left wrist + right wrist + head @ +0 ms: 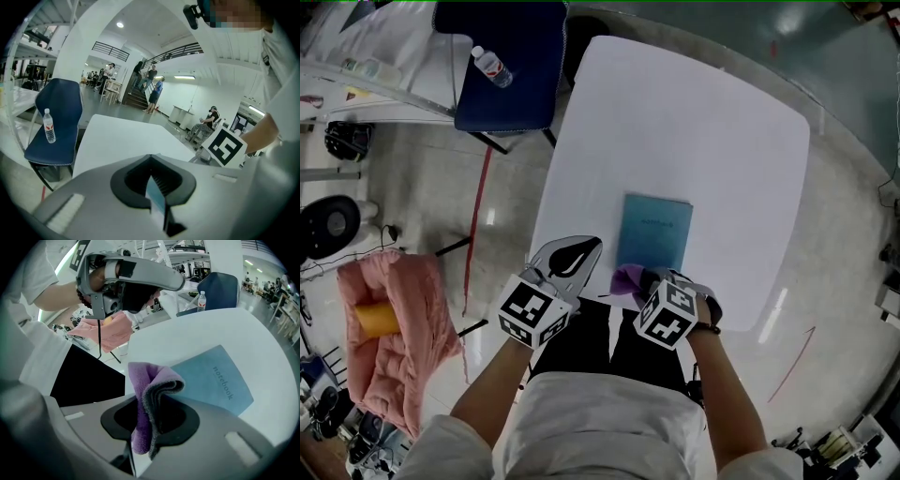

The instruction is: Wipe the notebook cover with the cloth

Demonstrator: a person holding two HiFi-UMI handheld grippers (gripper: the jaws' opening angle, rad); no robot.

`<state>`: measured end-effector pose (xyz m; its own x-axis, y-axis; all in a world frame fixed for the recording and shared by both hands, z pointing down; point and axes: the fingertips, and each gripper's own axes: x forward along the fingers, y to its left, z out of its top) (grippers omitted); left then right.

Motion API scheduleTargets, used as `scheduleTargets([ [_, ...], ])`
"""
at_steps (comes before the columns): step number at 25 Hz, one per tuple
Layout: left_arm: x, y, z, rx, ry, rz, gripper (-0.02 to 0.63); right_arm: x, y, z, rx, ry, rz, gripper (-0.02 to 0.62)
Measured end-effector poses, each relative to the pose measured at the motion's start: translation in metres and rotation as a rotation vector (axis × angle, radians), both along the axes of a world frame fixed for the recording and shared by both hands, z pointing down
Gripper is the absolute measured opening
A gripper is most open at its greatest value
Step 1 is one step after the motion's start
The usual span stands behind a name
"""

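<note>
A light-blue notebook (653, 232) lies flat on the white table (675, 122), close to the near edge. Its cover (215, 380) shows just beyond my right jaws. My right gripper (641, 279) hovers at the notebook's near edge, shut on a folded purple cloth (627, 277) that sticks up between the jaws (149, 390). My left gripper (584, 249) is held over the table's near-left edge, left of the notebook, with its jaws shut and nothing between them (151, 159). From the right gripper view it appears raised at the upper left.
A dark blue chair (525, 84) with a water bottle (492, 67) on it stands past the table's far-left corner. A pink padded seat (394, 328) with a yellow roll sits on the floor at left. Several people stand far off by a staircase (147, 89).
</note>
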<state>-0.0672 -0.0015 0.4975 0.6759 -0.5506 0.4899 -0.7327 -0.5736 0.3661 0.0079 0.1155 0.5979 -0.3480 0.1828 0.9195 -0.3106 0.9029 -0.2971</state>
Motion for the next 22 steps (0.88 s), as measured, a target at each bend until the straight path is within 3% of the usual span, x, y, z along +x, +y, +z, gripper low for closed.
scheduleTargets([
  [15, 0.033, -0.019, -0.055, 0.065, -0.009, 0.068, 0.0, 0.029, -0.044, -0.074, 0.109, -0.11, 0.21, 0.11],
  [22, 0.046, -0.017, -0.087, 0.1, -0.016, 0.082, 0.0, 0.045, -0.057, -0.123, 0.122, -0.213, 0.322, 0.112],
])
